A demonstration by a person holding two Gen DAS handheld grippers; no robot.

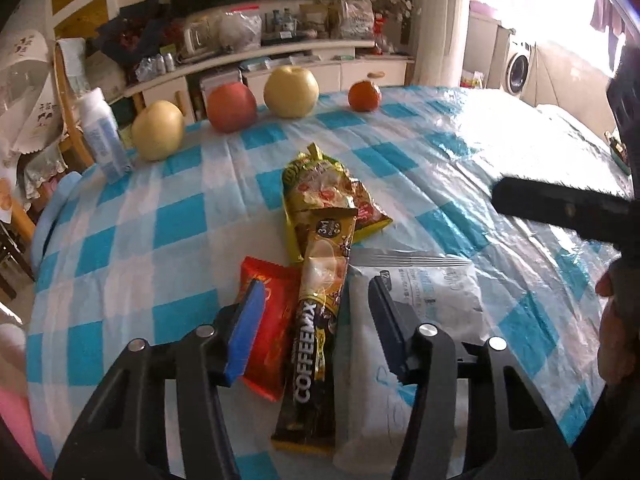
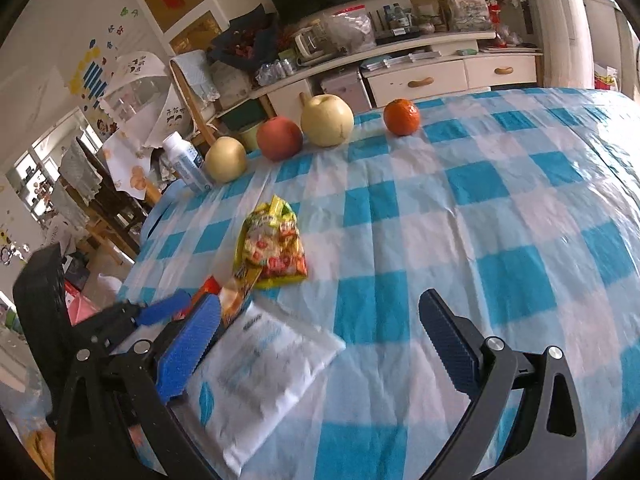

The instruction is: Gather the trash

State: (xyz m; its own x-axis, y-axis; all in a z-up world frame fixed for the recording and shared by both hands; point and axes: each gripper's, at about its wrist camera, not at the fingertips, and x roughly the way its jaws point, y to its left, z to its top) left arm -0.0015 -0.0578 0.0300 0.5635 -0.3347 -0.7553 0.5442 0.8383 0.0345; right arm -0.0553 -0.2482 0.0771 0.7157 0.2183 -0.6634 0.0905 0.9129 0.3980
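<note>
Straddling wrapper: left tongs (image 1: 316, 328) sit with the jaws apart on either side of the coffee-mix sachet (image 1: 316, 332); the blue pads stand clear of it, no contact visible.
Left tongs, obstructions: the red wrapper (image 1: 268, 320) lies under the left pad and touches the sachet; the white pouch (image 1: 424, 304) lies under the right pad, just beside the sachet.
Right tongs: right tongs (image 2: 320, 344) are spread wide over the checked cloth with nothing between the pads; the left pad hangs over the near corner of the white pouch (image 2: 272, 364).
Right tongs, neighbour: the left tongs (image 2: 160, 312) show at the left edge of the right wrist view, just beside the right tongs' left pad.
Trash cluster: all four wrappers lie together on the counter (image 1: 460, 184), near its front; the yellow snack bag (image 1: 320, 192) lies beyond the sachet, whose far end overlaps it.
Counter surface: blue-and-white checked cloth under a glossy clear cover, wrinkled.
Far row on counter: pale pear (image 1: 158, 130), red apple (image 1: 231, 107), large yellow pear (image 1: 291, 91), orange (image 1: 364, 96), set in a line along the far edge, well apart from the trash.
Far left corner: a white and blue bottle (image 1: 102, 132) stands upright beside the pale pear.
Beyond counter: cluttered white shelf unit (image 1: 280, 52) with drawers.
</note>
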